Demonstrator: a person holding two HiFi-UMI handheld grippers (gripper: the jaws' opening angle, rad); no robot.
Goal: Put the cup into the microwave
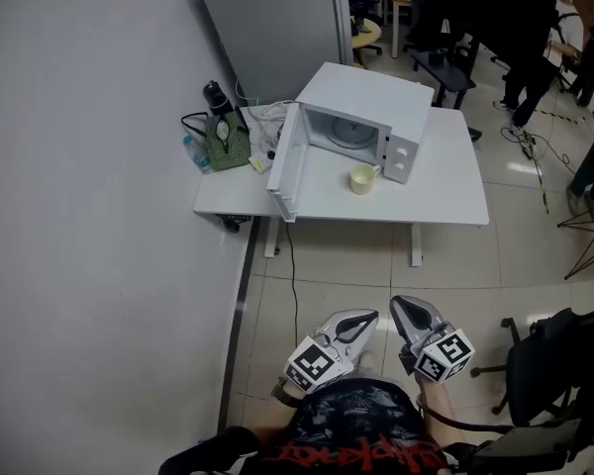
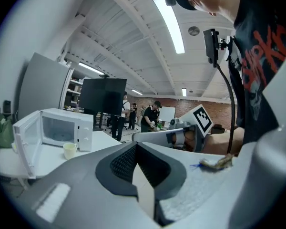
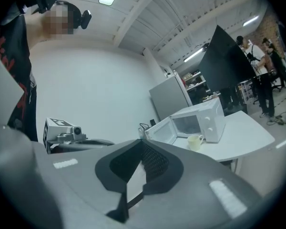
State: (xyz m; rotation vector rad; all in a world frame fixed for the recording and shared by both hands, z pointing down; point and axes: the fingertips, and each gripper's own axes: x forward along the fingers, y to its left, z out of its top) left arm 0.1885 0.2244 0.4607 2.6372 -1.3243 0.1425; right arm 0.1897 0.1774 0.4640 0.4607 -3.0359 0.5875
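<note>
The task has hardly begun, judging by how things lie. The cup (image 1: 362, 178) stands on the white table (image 1: 445, 191), just outside the microwave (image 1: 371, 107), whose door (image 1: 283, 166) is swung wide open, so the cavity is ready to take it. Nothing is gripped. The left gripper (image 1: 366, 318) has its jaws pressed together on nothing, and the right gripper (image 1: 403, 305) likewise shows its pads meeting with nothing between them. Both are held close to the person's body.

The cup is well apart from both pairs of jaws, far ahead of their tips. It sits left of the closed tips in the left gripper view (image 2: 69, 150) and right of them in the right gripper view (image 3: 195, 140).

What is left is everything: the approach, the grasp, the lift, and the placing inside.

The cup is upright, its long axis vertical and its mouth up. Its handle points toward the microwave's control-panel side, away from the open door.
</note>
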